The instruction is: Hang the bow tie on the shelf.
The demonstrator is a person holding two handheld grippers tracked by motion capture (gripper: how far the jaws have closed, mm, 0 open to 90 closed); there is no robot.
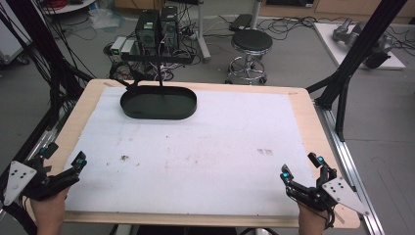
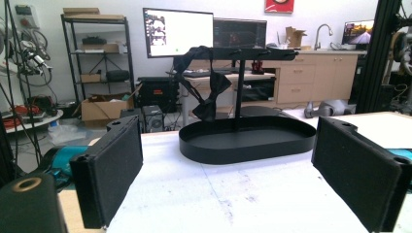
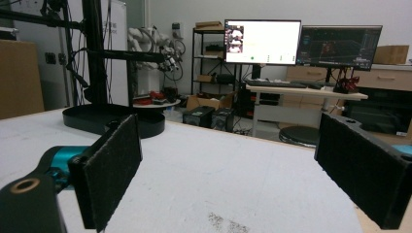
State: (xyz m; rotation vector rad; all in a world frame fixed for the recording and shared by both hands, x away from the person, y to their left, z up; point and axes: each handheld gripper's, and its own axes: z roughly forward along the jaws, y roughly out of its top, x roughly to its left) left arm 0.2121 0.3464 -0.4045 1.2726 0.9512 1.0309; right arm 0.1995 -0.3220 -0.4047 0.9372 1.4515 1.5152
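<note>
I can't see all of my left gripper (image 1: pixel 62 160); the picture's left edge cuts it. The far black stand (image 1: pixel 157 58) blurs into the dark boxes behind.

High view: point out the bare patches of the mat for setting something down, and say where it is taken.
The white mat is bare from the black oval tray down to its near edge, between the left gripper and the right gripper. The far right, beside the tray, is bare too. The far left is taken by the tray and its stand.
</note>
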